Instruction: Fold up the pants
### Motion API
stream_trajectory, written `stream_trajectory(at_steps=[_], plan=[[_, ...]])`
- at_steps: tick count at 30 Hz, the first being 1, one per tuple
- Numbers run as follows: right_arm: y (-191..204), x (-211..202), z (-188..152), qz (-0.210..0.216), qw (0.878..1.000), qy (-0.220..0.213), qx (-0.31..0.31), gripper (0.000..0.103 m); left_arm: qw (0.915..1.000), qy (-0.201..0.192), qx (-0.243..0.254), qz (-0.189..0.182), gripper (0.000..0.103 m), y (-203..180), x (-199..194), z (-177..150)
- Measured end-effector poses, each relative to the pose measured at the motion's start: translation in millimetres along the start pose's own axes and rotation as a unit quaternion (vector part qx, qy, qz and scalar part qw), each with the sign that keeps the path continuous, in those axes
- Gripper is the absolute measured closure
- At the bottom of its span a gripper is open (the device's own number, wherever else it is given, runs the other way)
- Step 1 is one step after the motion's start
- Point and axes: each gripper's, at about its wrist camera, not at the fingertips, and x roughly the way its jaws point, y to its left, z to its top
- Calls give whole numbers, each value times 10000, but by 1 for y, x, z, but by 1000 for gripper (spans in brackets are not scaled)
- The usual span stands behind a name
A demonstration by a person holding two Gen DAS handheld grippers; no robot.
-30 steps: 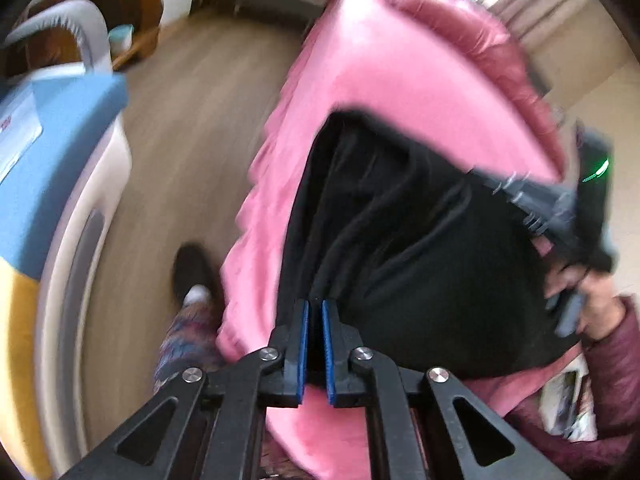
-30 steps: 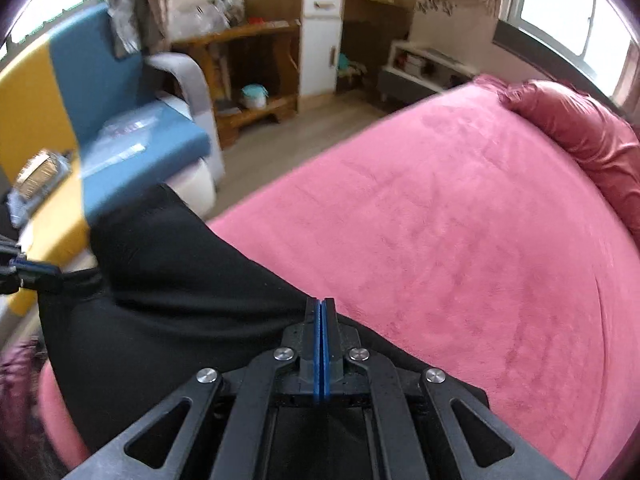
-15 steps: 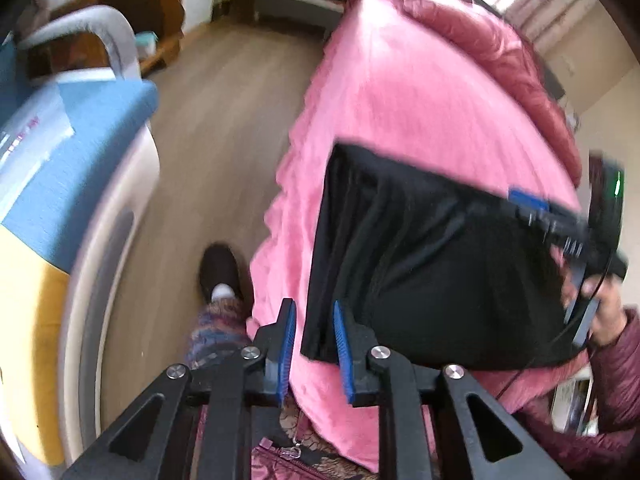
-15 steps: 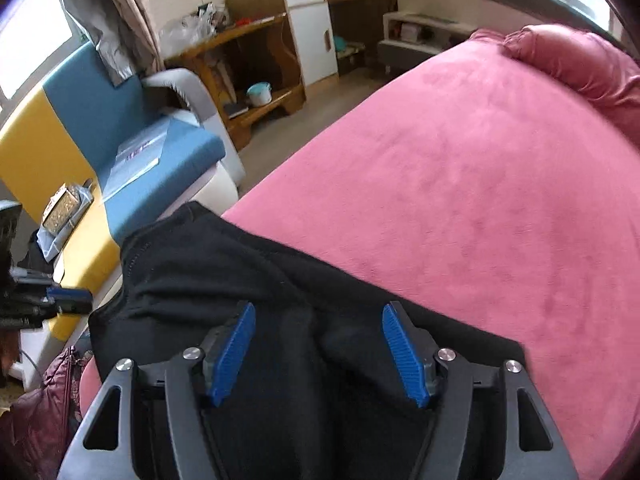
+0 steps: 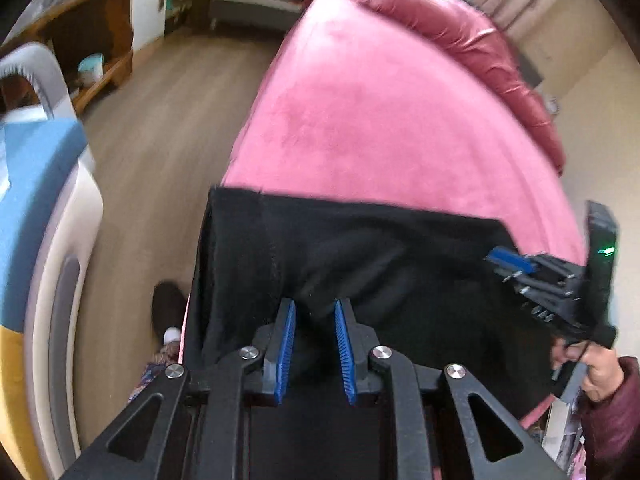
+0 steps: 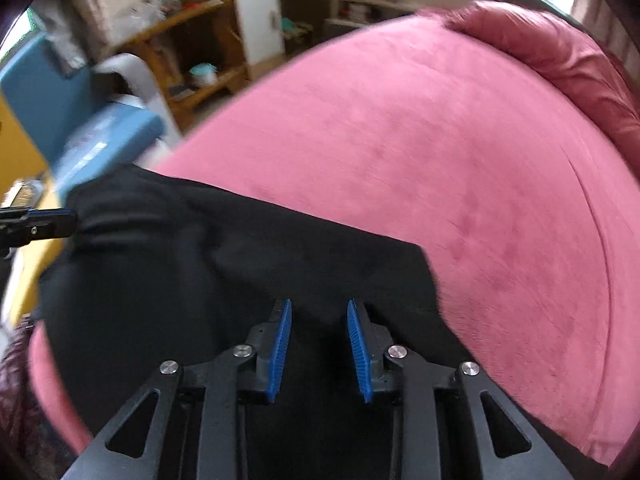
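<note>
Black pants [image 5: 380, 264] lie folded in a flat rectangle at the near edge of the pink bed [image 5: 380, 120]. My left gripper [image 5: 314, 312] hovers over their near left part, jaws slightly apart, pads clear of the cloth. In the right wrist view the pants [image 6: 240, 248] spread beneath my right gripper [image 6: 319, 306]. Its jaws are closing over a low ridge of black cloth, with a gap still showing at both pads. The right gripper [image 5: 508, 260] also shows at the pants' right edge, and the left gripper [image 6: 52, 216] at their left corner.
A maroon quilt [image 5: 460, 40] lies along the bed's far side. A blue and yellow sofa [image 5: 36, 184] stands left of the bed across a strip of wood floor [image 5: 160, 140]. A wooden shelf [image 6: 192, 40] and white cabinet [image 6: 258, 12] line the far wall. A person's foot [image 5: 168, 304] is by the bed.
Both grippers have let go of the pants, which now lie flat. The left has opened a little and moved over them. The right opened wide, then narrowed.
</note>
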Motion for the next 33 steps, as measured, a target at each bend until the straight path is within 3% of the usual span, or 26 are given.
stream_trajectory(at_steps=[1,4,9,12,14,16,21,27,30,33], plan=[[-4,4,2,11,10000,-13,86,78,9999,61,-90,121,82,4,6,0],[-10,13,10,-64,9996,-65,261,80,9995,52,-296,-20,84,16,13,-3],[-9,11,14,-161,9990,-188,384,81,9993,-12,29,371,84,-2,5,-9],[-12,-6,4,6,9975,-317,638,77,9979,-256,153,574,78,-17,-9,-11],[-18,-23,-6,42,9947,-488,902,68,9978,-456,180,452,74,-27,-22,-13],[-28,-44,-23,249,9888,-691,1297,50,9974,-563,243,378,70,-36,-31,-16],[-55,-85,-80,329,9720,-943,2129,50,9962,-687,541,47,70,-72,-33,-24],[-129,-136,-193,103,9247,-1130,3633,50,9928,-523,1030,-309,70,-120,-22,-35],[-170,-168,-256,-159,8858,-1351,4437,50,9907,-413,1249,-350,70,-140,-16,-43],[-211,-203,-320,-568,8343,-1619,5239,50,9875,-287,1482,-443,70,-158,-9,-51]])
